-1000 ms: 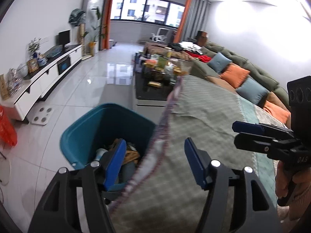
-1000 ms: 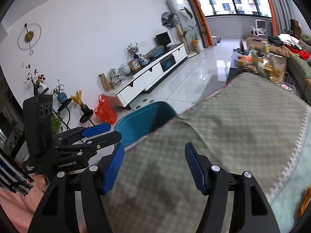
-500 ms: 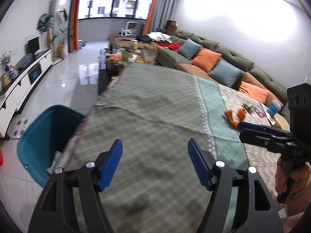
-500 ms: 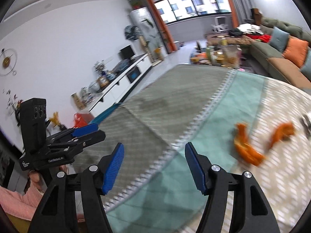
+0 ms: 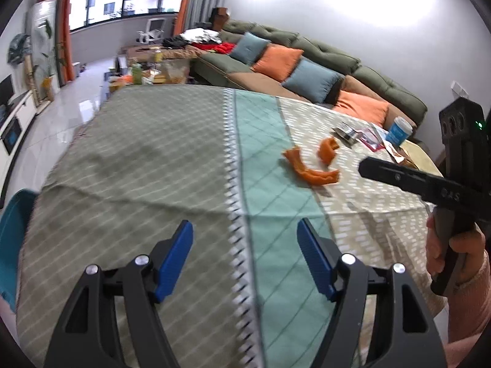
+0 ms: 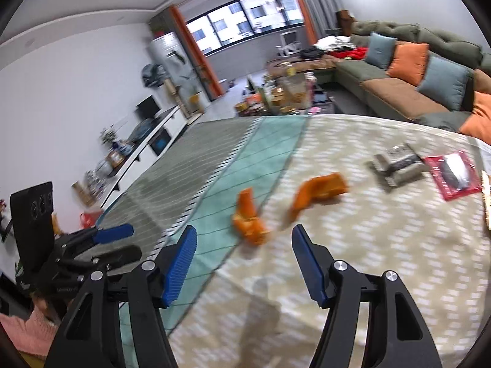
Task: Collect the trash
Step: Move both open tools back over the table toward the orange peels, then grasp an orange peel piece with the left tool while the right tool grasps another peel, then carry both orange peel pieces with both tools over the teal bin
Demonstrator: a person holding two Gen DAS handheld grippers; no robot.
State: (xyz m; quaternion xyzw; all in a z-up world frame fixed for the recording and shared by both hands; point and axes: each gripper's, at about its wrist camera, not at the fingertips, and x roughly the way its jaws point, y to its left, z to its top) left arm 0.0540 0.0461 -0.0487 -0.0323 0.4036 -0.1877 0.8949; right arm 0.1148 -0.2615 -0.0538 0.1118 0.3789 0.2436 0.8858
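Two orange peel pieces lie on the cloth-covered table: a long one [image 5: 310,168] [image 6: 249,220] and a smaller one [image 5: 327,151] [image 6: 319,193]. Past them lie a grey wrapper [image 6: 397,165] [image 5: 346,133], a red packet [image 6: 454,175] [image 5: 369,139] and a blue-white cup [image 5: 398,130]. My left gripper [image 5: 245,257] is open and empty over the near part of the table. My right gripper [image 6: 244,263] is open and empty just short of the long peel; it also shows in the left wrist view [image 5: 408,181]. The teal trash bin [image 5: 12,230] stands at the table's left edge.
The patterned tablecloth [image 5: 153,159] covers the table. A sofa with orange and blue cushions [image 5: 291,64] runs behind it. A cluttered coffee table [image 6: 285,92] stands further back, a white TV cabinet [image 6: 153,141] along the left wall.
Both grippers have swung right, from the bin and the table's left edge toward the peels and wrappers. The bin has slid out to the left edge of view. Both grippers stay open.
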